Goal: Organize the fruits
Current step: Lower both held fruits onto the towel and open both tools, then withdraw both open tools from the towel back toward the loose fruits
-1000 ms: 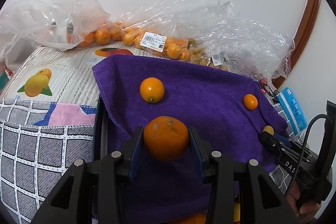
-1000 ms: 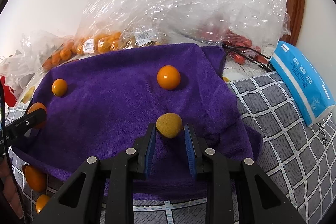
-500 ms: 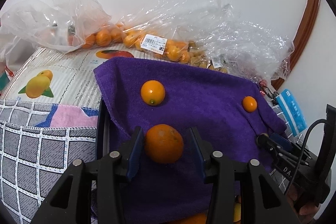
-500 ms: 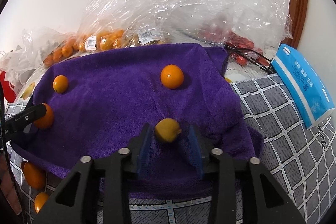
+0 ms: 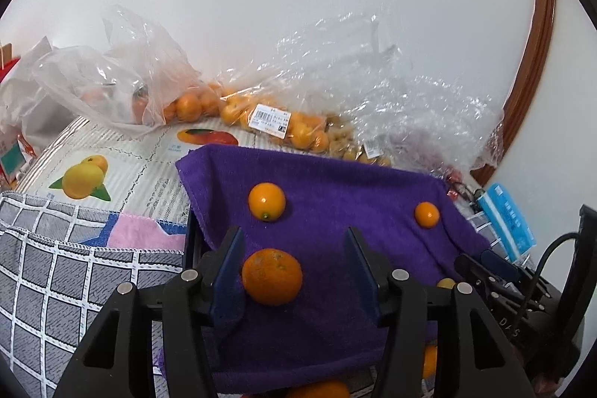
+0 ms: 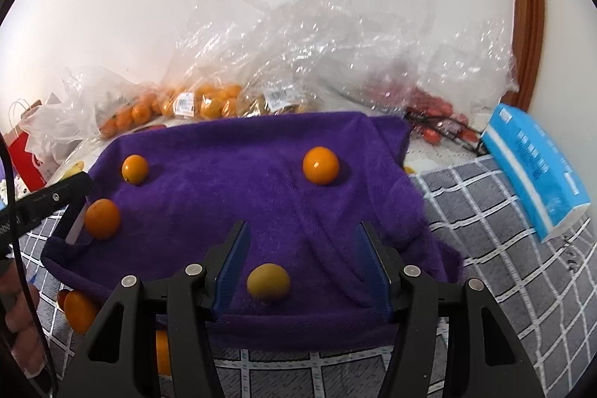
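Observation:
A purple towel (image 5: 335, 189) (image 6: 242, 144) carries several fruits. My left gripper (image 5: 294, 267) has its jaws opening around a large rough orange (image 5: 271, 276) (image 6: 102, 219). That orange rests on the towel close to the left pad, with a wide gap to the right pad. The jaws of my right gripper (image 6: 304, 260) are also opening, and a small yellow fruit (image 6: 268, 283) (image 5: 446, 283) lies on the towel between them, free of both pads. Farther back sit a smooth orange (image 5: 266, 201) (image 6: 135, 168) and another orange (image 5: 427, 214) (image 6: 321, 165).
Clear plastic bags of oranges (image 5: 268, 122) (image 6: 201, 103) and red fruit (image 6: 429, 107) line the wall behind the towel. A blue tissue pack (image 6: 537, 166) lies on the grey checked cloth (image 6: 485, 211) at right. Loose oranges (image 6: 80, 310) peek from under the towel's front edge.
Both grippers went from shut on their fruit to open. The large orange and the small yellow fruit now rest on the towel, and both grippers have lifted back a little.

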`<action>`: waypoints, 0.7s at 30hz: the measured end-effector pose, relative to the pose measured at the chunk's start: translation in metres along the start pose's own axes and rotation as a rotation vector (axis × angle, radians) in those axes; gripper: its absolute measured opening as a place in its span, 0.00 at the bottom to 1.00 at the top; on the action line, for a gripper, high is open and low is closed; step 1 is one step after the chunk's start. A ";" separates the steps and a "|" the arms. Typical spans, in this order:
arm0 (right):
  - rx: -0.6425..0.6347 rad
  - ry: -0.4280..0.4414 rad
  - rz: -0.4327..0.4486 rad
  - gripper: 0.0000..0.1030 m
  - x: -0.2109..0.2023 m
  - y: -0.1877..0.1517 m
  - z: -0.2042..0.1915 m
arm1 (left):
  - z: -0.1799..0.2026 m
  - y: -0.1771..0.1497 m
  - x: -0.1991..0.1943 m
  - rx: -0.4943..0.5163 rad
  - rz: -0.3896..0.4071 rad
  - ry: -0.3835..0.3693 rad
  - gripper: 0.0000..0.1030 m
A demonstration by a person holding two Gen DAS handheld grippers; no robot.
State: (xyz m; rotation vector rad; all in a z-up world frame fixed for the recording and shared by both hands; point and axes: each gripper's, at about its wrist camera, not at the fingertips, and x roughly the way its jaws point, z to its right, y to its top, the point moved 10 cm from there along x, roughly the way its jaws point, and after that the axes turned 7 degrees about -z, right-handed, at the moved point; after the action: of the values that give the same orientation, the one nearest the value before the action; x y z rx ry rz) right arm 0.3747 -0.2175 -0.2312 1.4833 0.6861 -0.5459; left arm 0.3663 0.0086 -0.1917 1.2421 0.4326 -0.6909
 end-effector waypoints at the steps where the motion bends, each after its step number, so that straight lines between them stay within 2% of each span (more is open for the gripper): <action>1: -0.006 -0.008 0.009 0.56 -0.001 0.001 0.000 | 0.000 0.001 -0.002 -0.004 0.004 -0.006 0.51; 8: 0.007 -0.018 0.022 0.56 -0.007 0.007 0.000 | -0.002 0.006 -0.010 -0.034 0.027 -0.018 0.51; 11: 0.043 -0.012 0.039 0.56 -0.017 0.012 0.001 | 0.001 0.006 -0.014 -0.044 0.016 -0.055 0.50; 19: 0.114 0.052 -0.014 0.56 -0.048 -0.001 -0.006 | 0.007 0.012 -0.040 -0.043 0.026 -0.055 0.51; 21: 0.113 0.060 -0.021 0.56 -0.057 -0.008 -0.009 | 0.006 0.010 -0.046 -0.034 0.001 -0.044 0.51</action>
State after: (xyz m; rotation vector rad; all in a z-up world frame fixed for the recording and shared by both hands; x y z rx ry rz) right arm 0.3287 -0.2136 -0.1964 1.6050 0.7280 -0.5665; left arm 0.3395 0.0151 -0.1534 1.1932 0.4054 -0.7059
